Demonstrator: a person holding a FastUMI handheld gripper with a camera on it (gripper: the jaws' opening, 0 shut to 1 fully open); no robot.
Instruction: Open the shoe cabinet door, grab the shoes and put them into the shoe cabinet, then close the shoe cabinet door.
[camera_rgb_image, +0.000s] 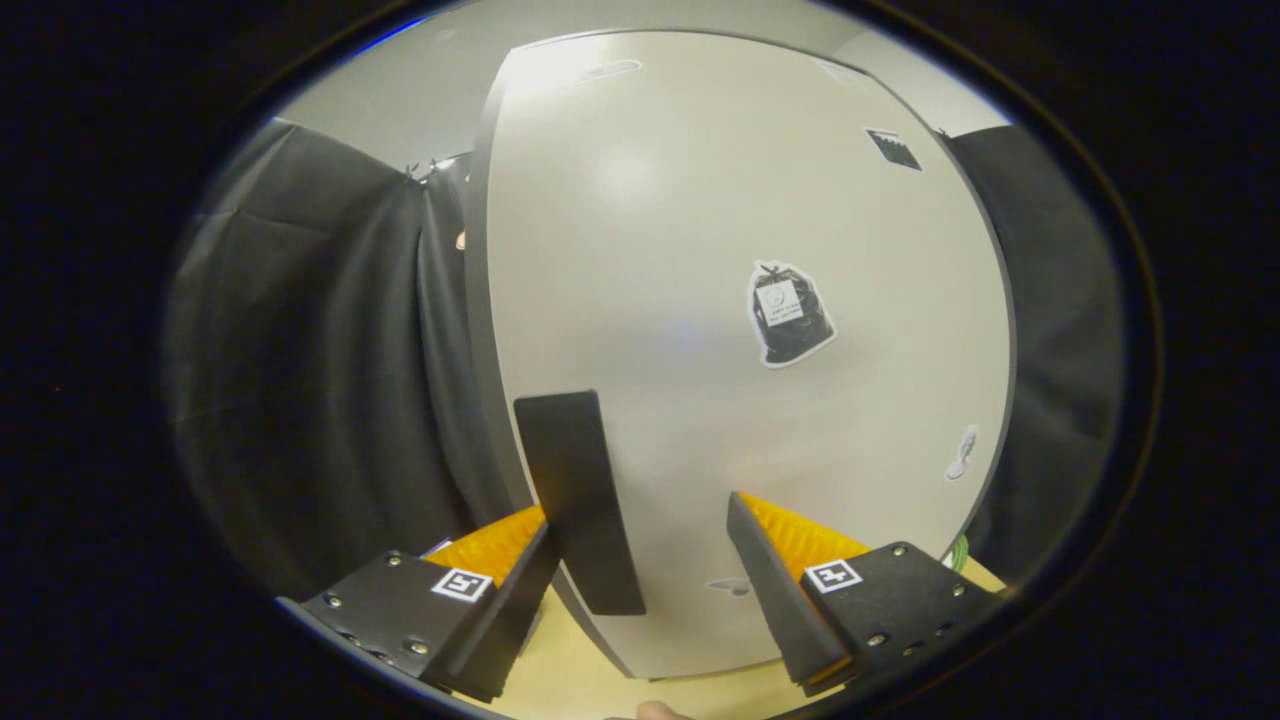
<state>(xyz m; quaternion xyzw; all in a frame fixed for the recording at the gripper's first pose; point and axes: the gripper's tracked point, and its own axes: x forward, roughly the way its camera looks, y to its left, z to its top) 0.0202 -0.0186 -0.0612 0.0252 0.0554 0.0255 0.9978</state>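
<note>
Shoe cabinet door (700, 300) takes up the centre and right of the frame, a smooth, glossy, off-white panel with a soft glare spot high up near its top. It sits shut, flat against the cabinet front. A long, matte black, flat rectangular handle (578, 500) runs down the door's lower left, close to its dark left edge. And the tool (640, 525) is right there at the bottom centre, fingers spread wide, with the left finger lying just beside the handle's lower part and the right finger well apart from it; whether the left finger touches the handle, I cannot tell. Nothing is pinched. A cut-out sticker of a black bag (790, 313) sits right of centre on the door, a small dark square sticker (893, 148) upper right, a pale little sticker (963, 452) lower right. Black cloth (320, 380) hangs in folds on both sides. Pale wood tabletop (570, 680) shows at the bottom, beneath the cabinet.
</note>
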